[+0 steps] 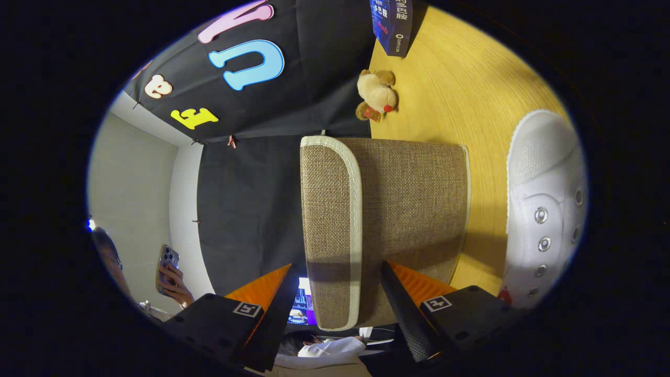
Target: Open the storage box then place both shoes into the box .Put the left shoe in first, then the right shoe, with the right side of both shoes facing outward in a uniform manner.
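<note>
Rolled sideways, with the hand-held gripper [335, 293] spread wide either side of the lid edge of one brown woven-fabric storage box with cream piping [384, 220], not pressing it. Box shut, its inside hidden, standing mid-way on the yellow wooden counter [460, 78]. One white canvas lace-up shoe [544, 209], cut off at the heel, just beside the box. One tan plush toy [377, 94] and one dark blue carton [391, 23], partly cropped, by the counter's far edge.
</note>
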`<control>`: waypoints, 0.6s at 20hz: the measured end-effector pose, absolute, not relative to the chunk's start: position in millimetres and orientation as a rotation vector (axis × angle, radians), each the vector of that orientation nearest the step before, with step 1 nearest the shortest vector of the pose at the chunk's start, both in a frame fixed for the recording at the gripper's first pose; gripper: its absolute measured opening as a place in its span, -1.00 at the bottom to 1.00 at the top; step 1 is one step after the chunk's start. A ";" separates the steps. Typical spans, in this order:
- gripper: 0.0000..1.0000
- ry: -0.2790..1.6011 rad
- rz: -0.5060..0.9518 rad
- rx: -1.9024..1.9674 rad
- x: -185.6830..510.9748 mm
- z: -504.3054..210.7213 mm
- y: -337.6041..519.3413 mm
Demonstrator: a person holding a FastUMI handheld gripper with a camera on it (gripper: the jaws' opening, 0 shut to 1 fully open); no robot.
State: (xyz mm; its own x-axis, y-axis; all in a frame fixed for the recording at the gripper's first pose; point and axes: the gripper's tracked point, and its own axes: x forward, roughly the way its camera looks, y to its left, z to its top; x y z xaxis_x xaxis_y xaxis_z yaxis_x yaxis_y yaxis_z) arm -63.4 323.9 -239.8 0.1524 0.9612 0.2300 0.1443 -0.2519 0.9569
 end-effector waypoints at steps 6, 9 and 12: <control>-0.22 1.110 1.187 1.605 -66.3 -238.8 333.6; -0.90 1.047 1.189 1.616 -58.2 -218.6 331.3; -0.90 1.012 1.188 1.547 -56.5 -191.0 333.1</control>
